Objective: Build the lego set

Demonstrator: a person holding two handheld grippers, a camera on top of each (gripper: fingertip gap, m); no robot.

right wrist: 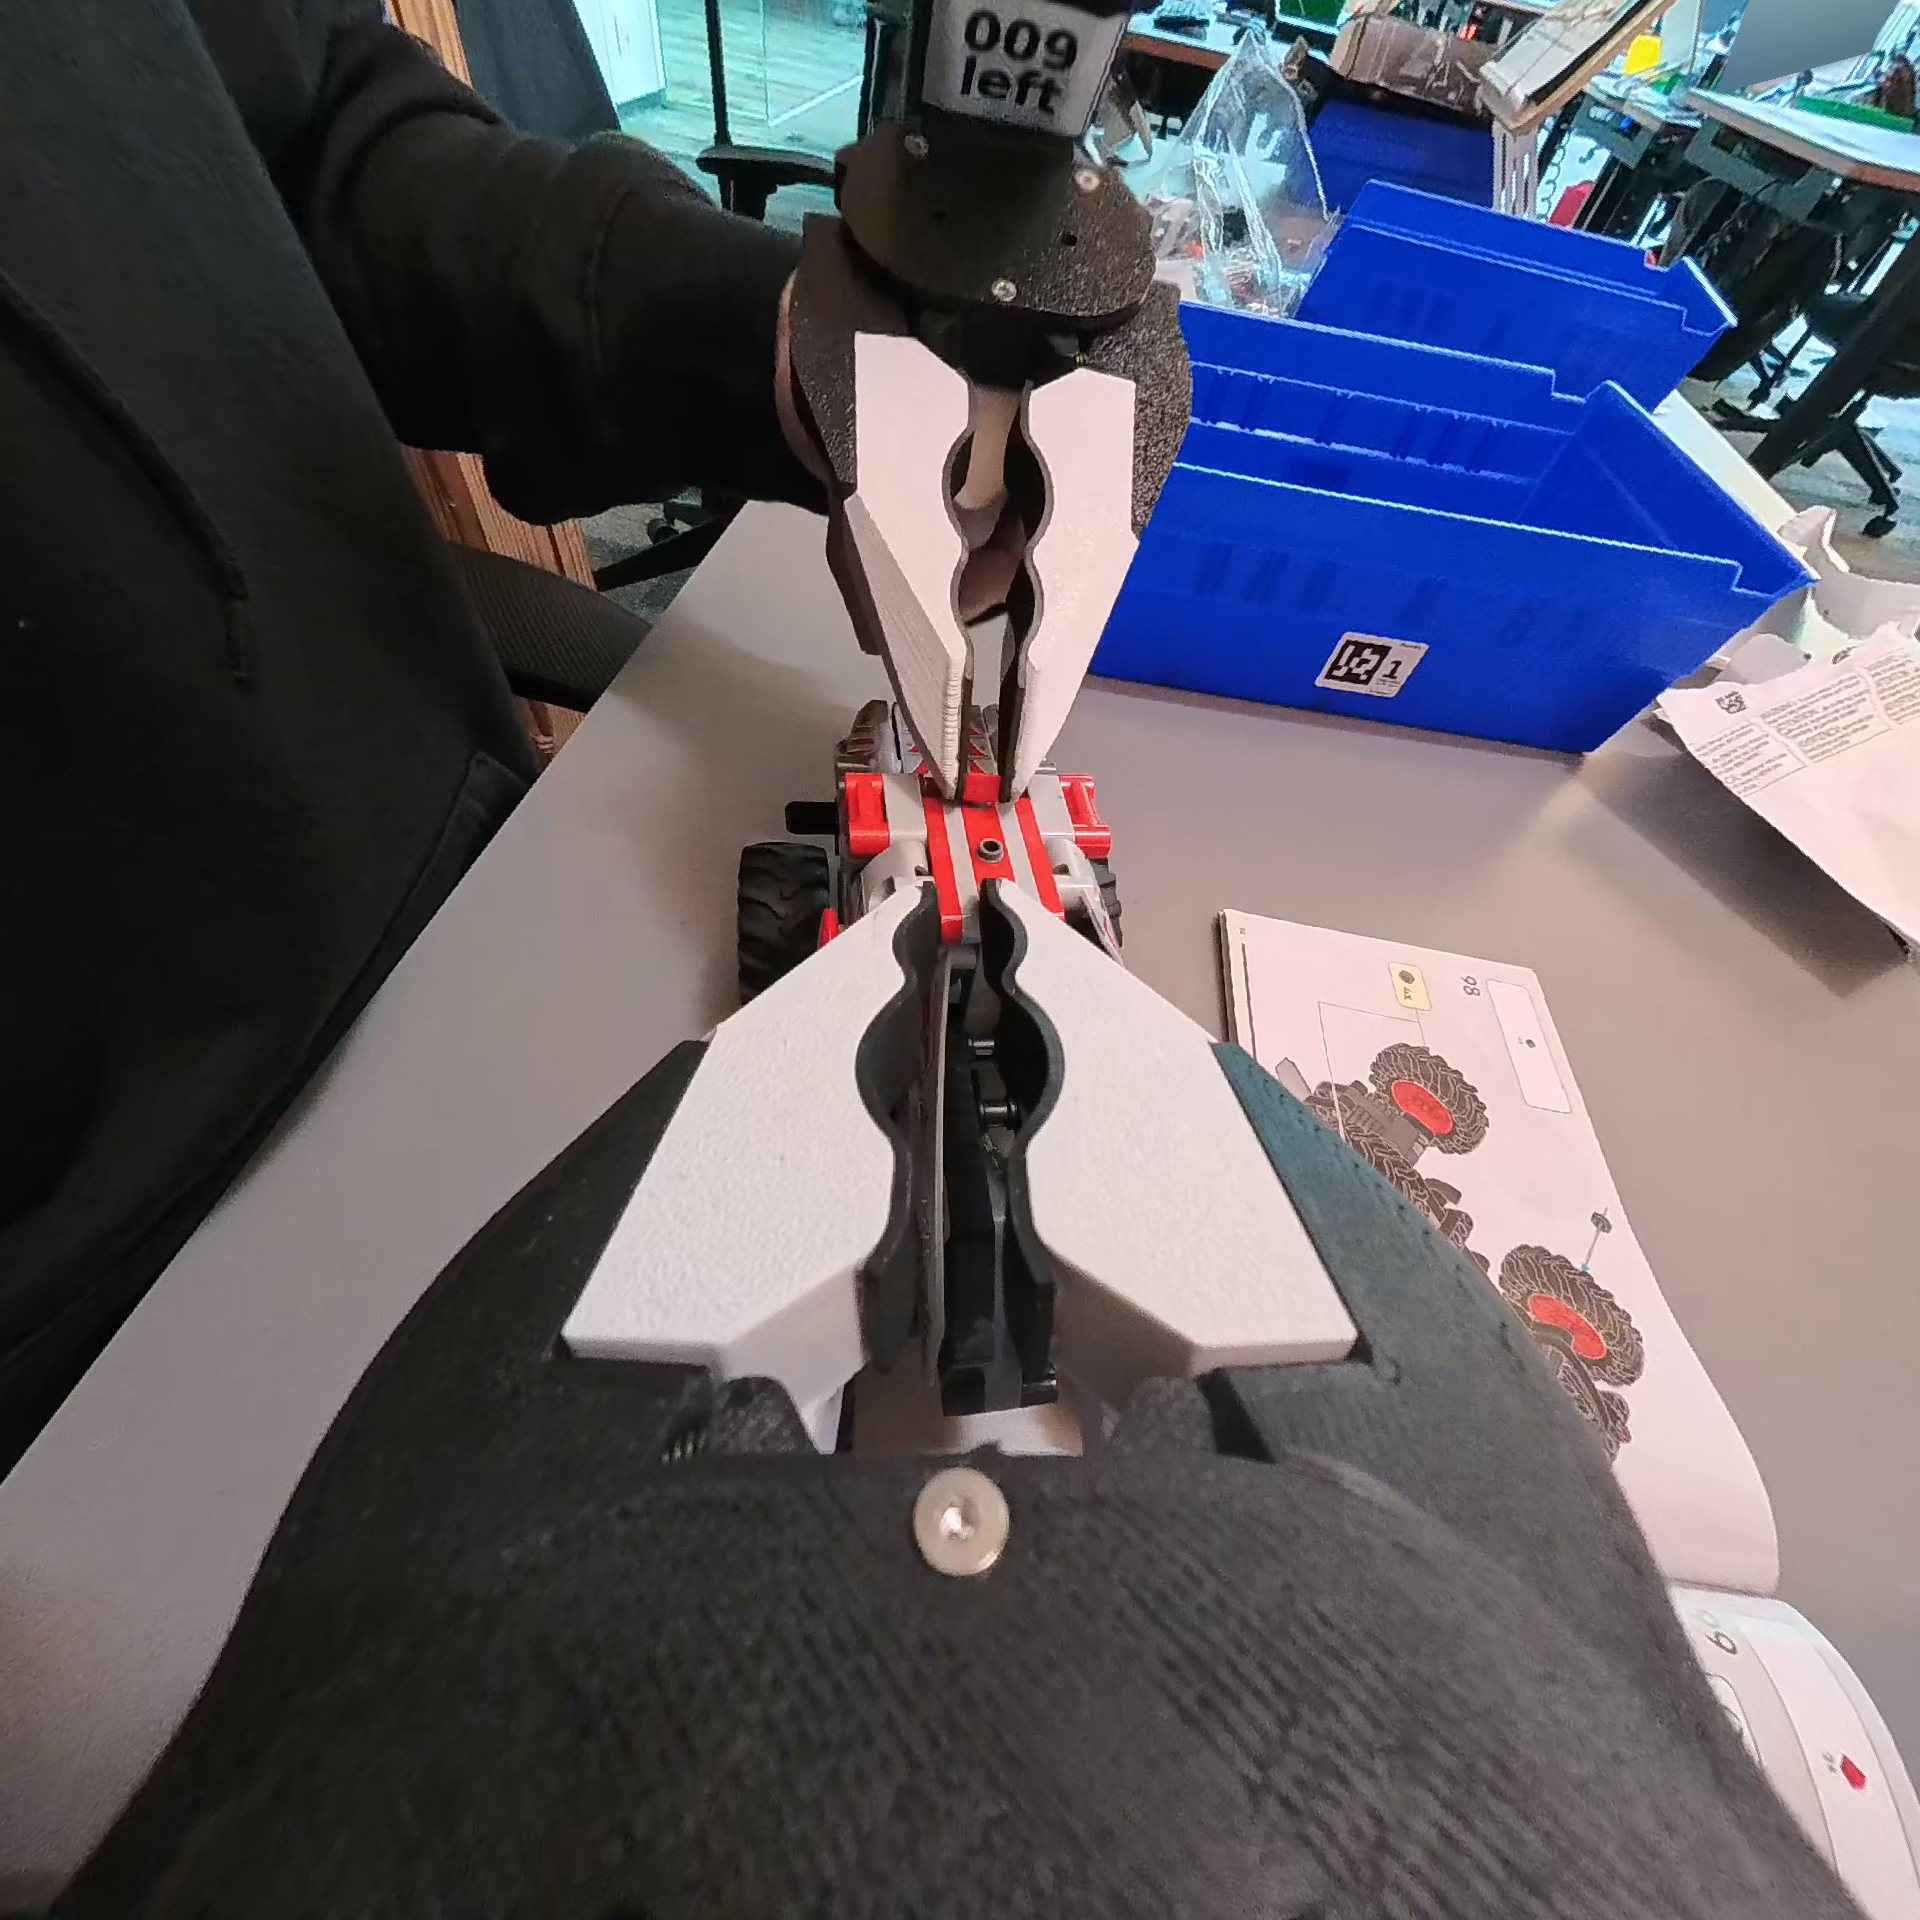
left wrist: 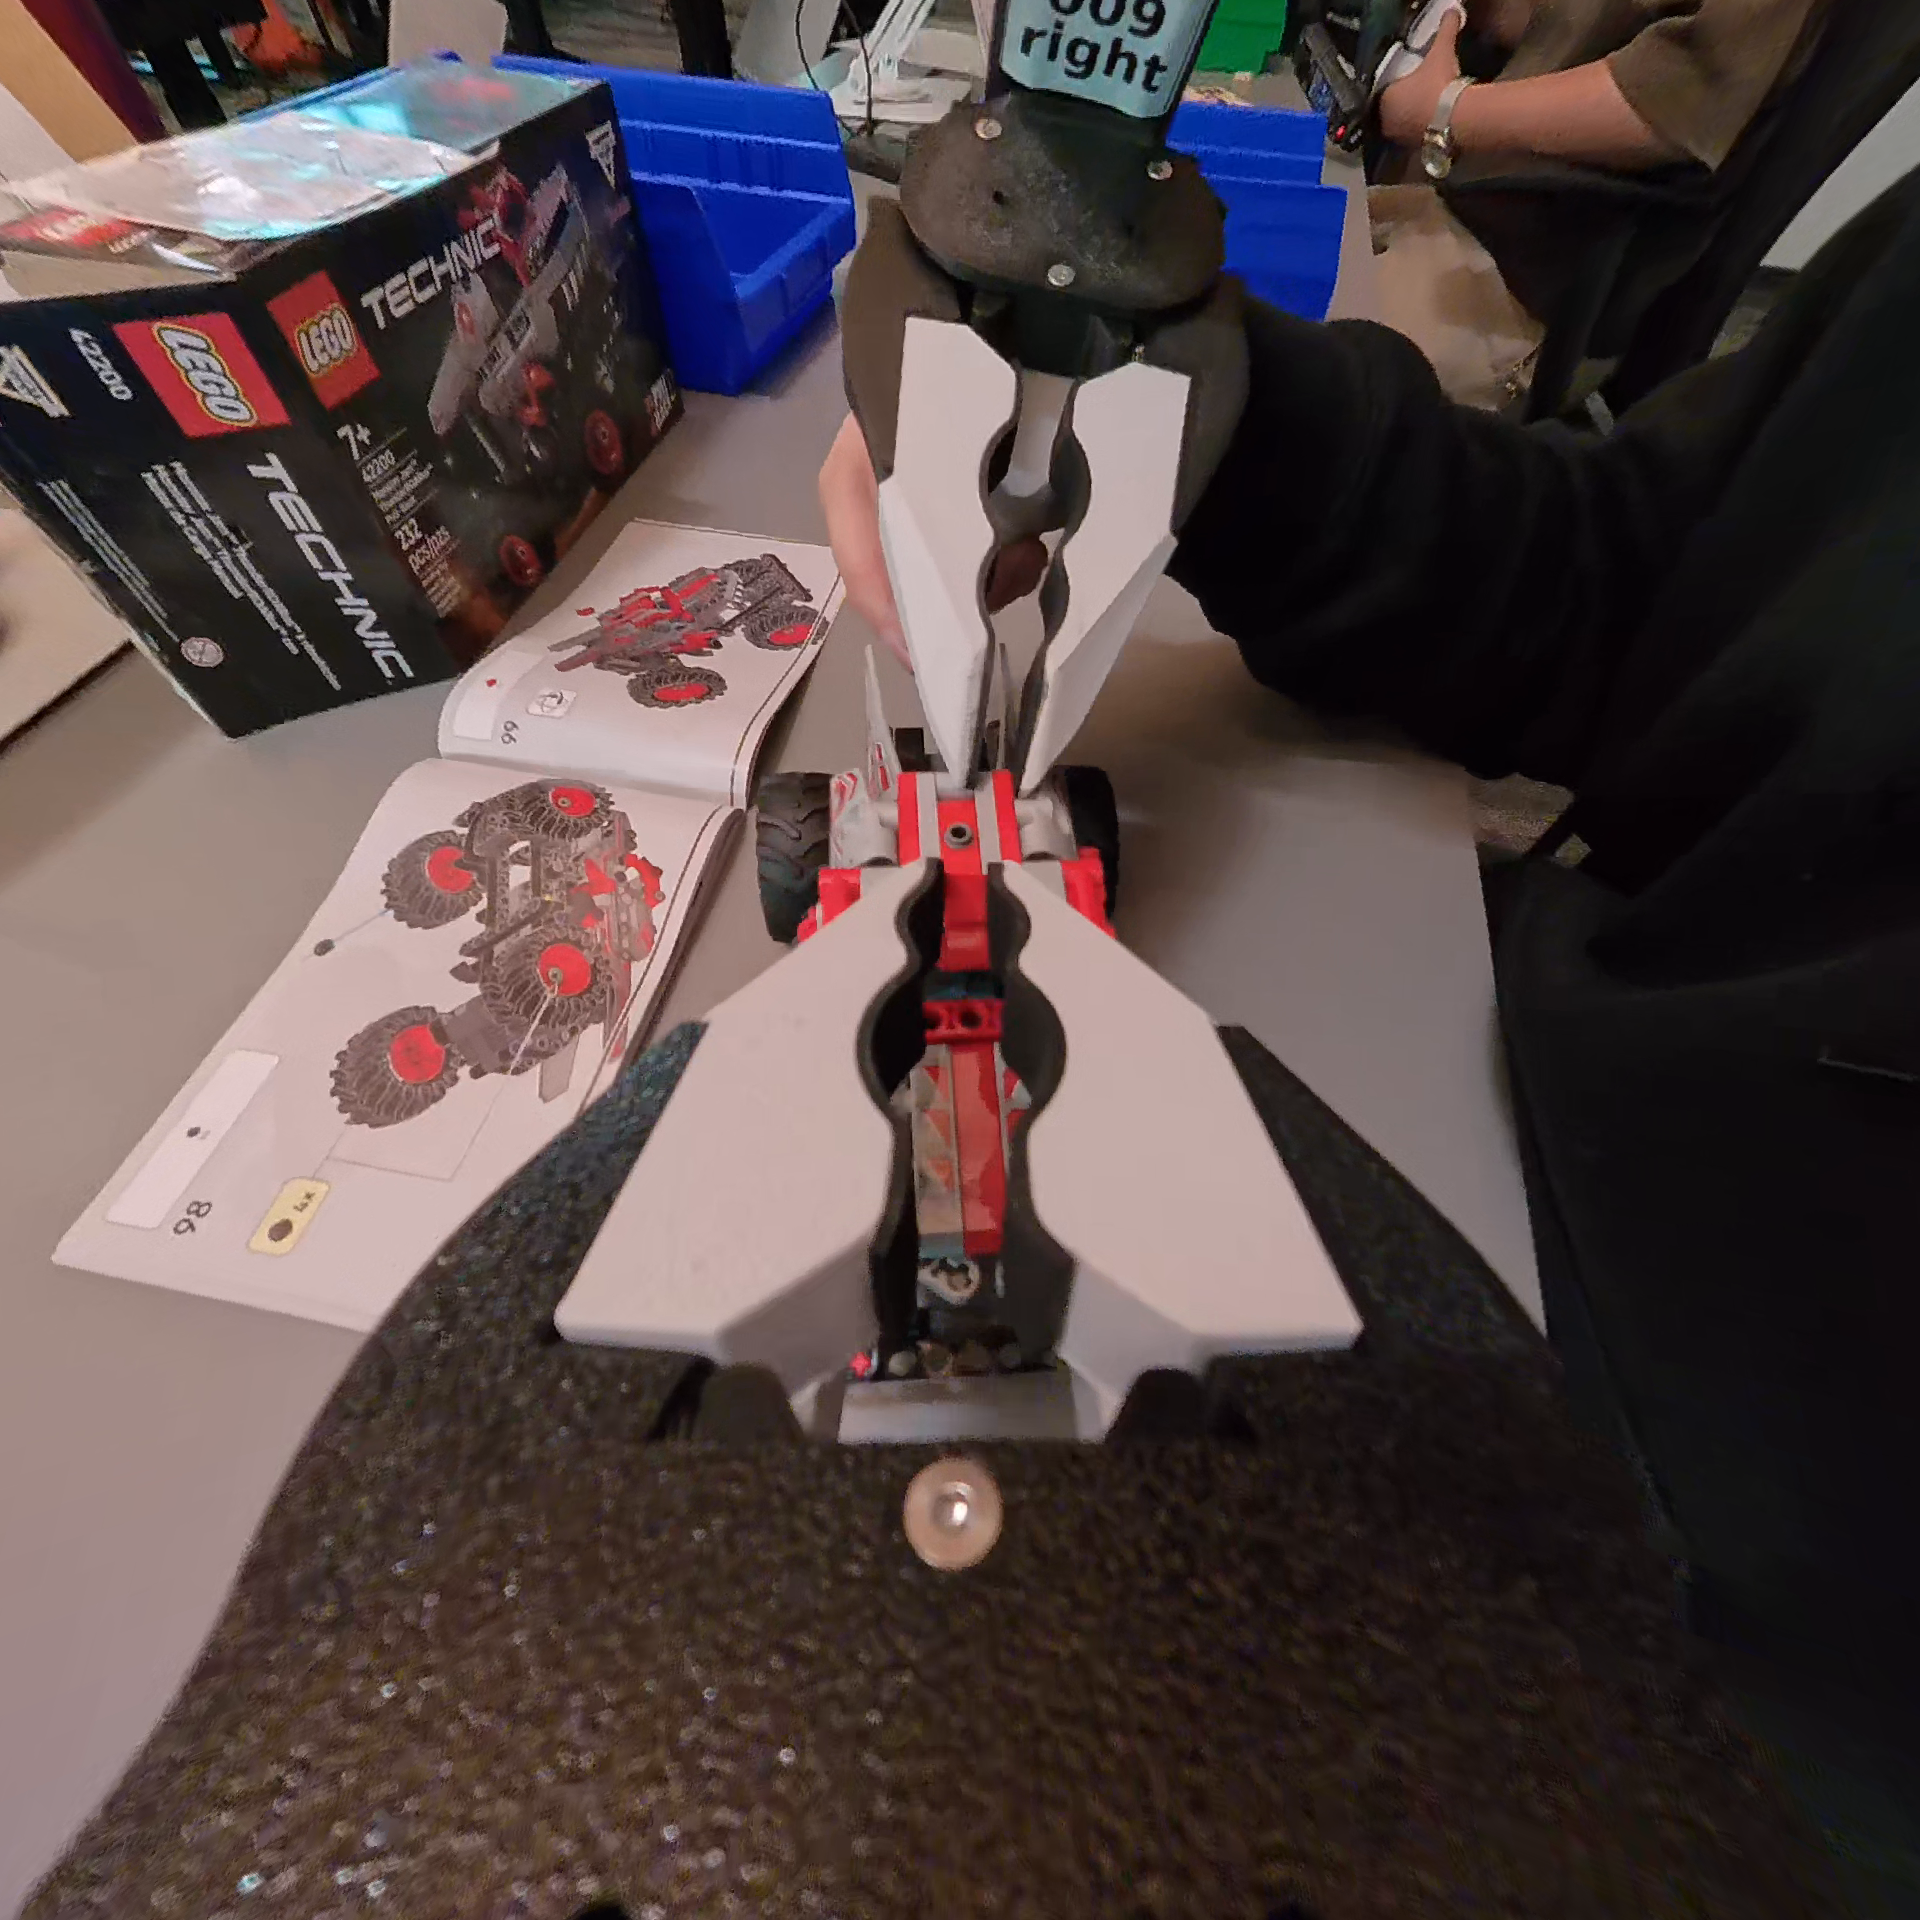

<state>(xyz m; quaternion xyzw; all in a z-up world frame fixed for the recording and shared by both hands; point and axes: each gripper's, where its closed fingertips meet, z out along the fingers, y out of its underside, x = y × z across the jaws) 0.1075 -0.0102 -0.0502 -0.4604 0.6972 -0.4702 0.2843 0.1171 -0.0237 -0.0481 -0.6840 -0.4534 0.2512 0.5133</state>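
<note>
A red, grey and white lego truck [left wrist: 956, 831] with black tyres stands on the grey table [left wrist: 1299, 935], held between both grippers. My left gripper [left wrist: 963, 878] is shut on one end of the truck's body. My right gripper [left wrist: 997, 774] faces it, shut on the opposite end. In the right wrist view the truck [right wrist: 977, 836] sits between my right gripper [right wrist: 958, 894], near, and my left gripper [right wrist: 982, 790], far. Most of the truck's underside and far wheels are hidden by the fingers.
An open instruction booklet [left wrist: 416, 987] lies beside the truck; it also shows in the right wrist view [right wrist: 1455, 1143]. The black lego box [left wrist: 343, 416] and blue bins [right wrist: 1455, 520] stand behind. Loose paper [right wrist: 1818, 748] lies at the right. A person's dark sleeve [left wrist: 1558, 623] lies along the table edge. My left and right fingertips are right by each other.
</note>
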